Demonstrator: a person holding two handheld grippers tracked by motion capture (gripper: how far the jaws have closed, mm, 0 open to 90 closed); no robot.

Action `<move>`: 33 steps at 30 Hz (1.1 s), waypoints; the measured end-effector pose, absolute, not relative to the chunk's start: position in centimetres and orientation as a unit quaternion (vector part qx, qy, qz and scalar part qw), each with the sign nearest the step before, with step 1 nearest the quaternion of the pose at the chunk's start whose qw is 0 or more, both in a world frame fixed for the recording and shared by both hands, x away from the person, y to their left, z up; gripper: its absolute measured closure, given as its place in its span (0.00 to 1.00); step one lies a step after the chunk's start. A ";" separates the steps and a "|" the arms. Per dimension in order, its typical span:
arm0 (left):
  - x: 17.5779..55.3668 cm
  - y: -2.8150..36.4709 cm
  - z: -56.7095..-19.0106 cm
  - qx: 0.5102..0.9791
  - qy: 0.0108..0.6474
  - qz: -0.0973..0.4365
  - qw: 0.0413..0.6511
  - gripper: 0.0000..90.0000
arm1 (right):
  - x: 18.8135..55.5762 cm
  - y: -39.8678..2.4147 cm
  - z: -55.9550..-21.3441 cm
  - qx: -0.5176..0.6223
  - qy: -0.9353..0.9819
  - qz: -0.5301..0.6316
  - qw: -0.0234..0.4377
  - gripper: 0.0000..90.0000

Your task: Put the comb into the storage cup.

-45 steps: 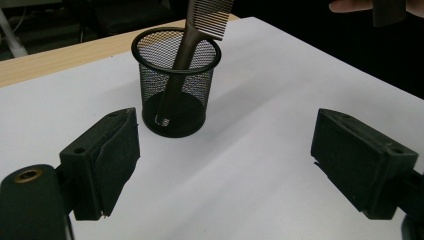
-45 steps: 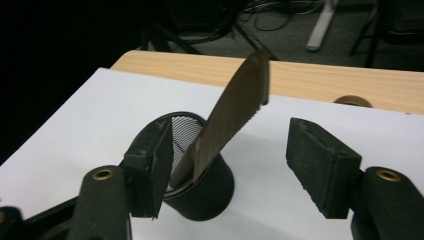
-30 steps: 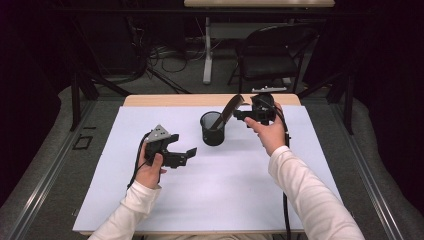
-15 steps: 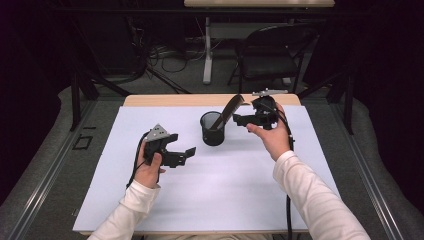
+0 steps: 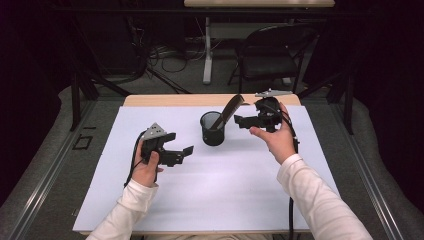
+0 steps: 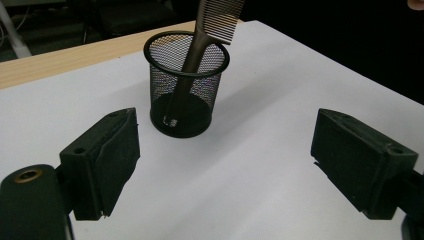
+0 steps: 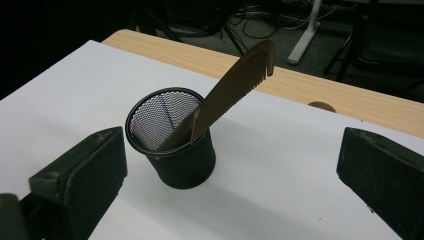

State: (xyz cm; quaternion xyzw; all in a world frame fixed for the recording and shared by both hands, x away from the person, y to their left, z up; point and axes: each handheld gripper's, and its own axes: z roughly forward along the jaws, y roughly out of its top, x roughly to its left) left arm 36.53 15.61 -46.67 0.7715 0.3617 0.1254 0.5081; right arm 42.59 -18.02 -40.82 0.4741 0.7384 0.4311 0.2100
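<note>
A black mesh cup (image 5: 212, 134) stands upright on the white sheet (image 5: 200, 200). A brown comb (image 5: 230, 109) leans in it, handle down, teeth end over the right rim. My right gripper (image 5: 239, 121) hovers just right of the cup, pointing left at it. Its jaws have just been opening and stand open, with nothing held between them. In the right gripper view the cup (image 7: 172, 150) and comb (image 7: 240, 80) sit ahead of the wide jaws. My left gripper (image 5: 182, 154) rests left of the cup, open and holding nothing. The left gripper view faces the cup (image 6: 185, 85) and comb (image 6: 220, 15).
The white sheet covers most of the table, and a bare wooden strip (image 5: 165, 100) runs along the far edge. Beyond the table stand a dark folding chair (image 5: 272, 60) and a white table leg (image 5: 206, 50), with cables on the floor. Metal rails flank both sides.
My right gripper has drawn a little to the right and up, away from the comb, and its jaws have spread wider. The comb stays leaning in the cup. The left gripper has not moved.
</note>
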 end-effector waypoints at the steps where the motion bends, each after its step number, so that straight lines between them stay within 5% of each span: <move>1: 36.5 15.7 -46.7 0.772 0.361 0.125 0.508 0.14 | 42.5 -18.0 -40.8 0.475 0.738 0.432 0.209 0.00; 33: 36.7 16.6 -46.3 0.767 0.368 0.130 0.510 0.14 | 36.5 -17.8 -42.4 0.419 0.764 0.444 0.207 0.01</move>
